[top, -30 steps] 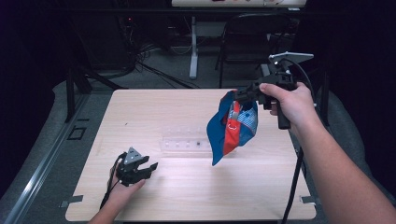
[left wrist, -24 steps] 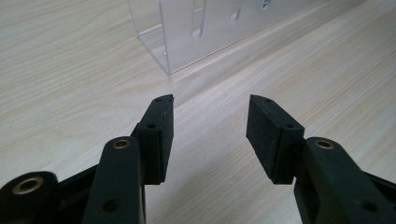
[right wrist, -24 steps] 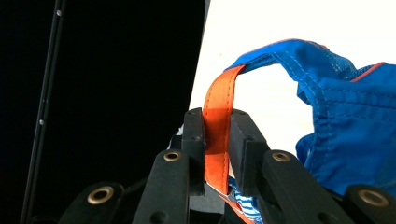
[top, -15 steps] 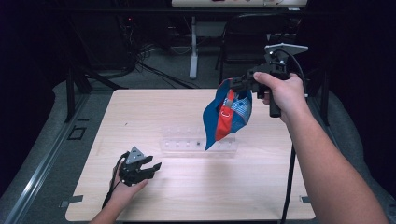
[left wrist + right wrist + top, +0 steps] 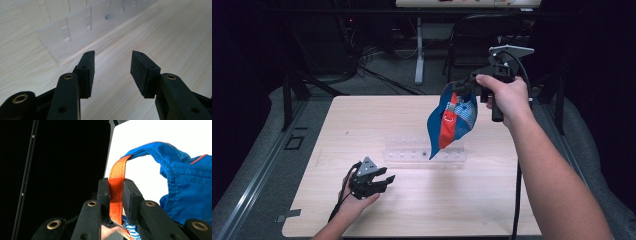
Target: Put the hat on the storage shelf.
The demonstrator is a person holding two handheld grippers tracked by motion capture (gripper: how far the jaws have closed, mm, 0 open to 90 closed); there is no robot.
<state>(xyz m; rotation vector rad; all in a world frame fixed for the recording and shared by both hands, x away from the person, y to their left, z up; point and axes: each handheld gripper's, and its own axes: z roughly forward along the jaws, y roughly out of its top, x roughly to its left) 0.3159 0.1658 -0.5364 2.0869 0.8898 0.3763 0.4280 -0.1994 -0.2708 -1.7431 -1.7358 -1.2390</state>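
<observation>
A blue cap [image 5: 452, 120] with an orange strap and a striped panel hangs in the air over the right half of the table. My right gripper [image 5: 459, 89] is shut on it; in the right gripper view the pads [image 5: 116, 192] pinch the orange strap [image 5: 117, 175], and the blue cloth [image 5: 185, 182] droops to the right. My left gripper [image 5: 388, 181] hovers low over the front left of the table. Its jaws [image 5: 112, 67] stand apart with nothing between them and have just been closing a little. A clear plastic rack [image 5: 422, 152] lies ahead of it.
The rack [image 5: 75, 27] lies across the middle of the light wooden table [image 5: 362, 125]. Beyond the far edge are a white post [image 5: 418, 50], cables and dark floor. A metal rail [image 5: 257, 170] runs along the left side.
The right gripper has lifted the cap higher and slightly leftward. The left gripper has edged a little to the right, toward the rack.
</observation>
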